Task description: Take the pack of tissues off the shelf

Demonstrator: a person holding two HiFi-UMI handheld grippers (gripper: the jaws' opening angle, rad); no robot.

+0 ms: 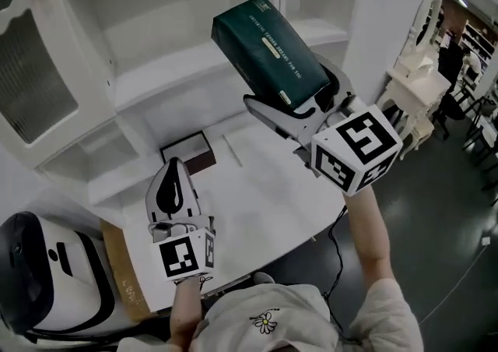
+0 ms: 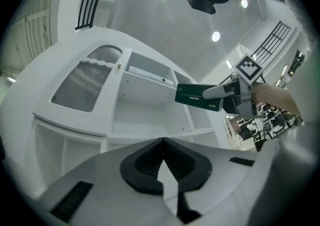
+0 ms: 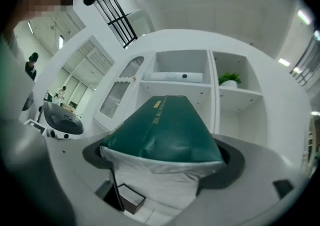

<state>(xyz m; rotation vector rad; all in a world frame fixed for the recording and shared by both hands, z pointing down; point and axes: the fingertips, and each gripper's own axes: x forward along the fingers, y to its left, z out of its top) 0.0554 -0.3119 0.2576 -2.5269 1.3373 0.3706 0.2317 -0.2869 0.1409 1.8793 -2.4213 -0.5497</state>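
Currently the right gripper [image 1: 302, 100] has its jaws wide, clamped across one end of the dark green soft-film pack of tissues [image 1: 264, 45], in the air before the white shelf unit [image 1: 179, 70]. Pack looks light, squashy and slippery, so a mid-body hold seems safer. The left gripper [image 1: 173, 171] is closed and empty.

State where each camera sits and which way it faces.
Head view: on the person's head, steeply down at the desk; left gripper, right gripper and forearms show.
Left gripper view: on that gripper, along its shut jaws, up at the shelf unit.
Right gripper view: on that gripper, along jaws clamped on the tissue pack.
All three share that pack.
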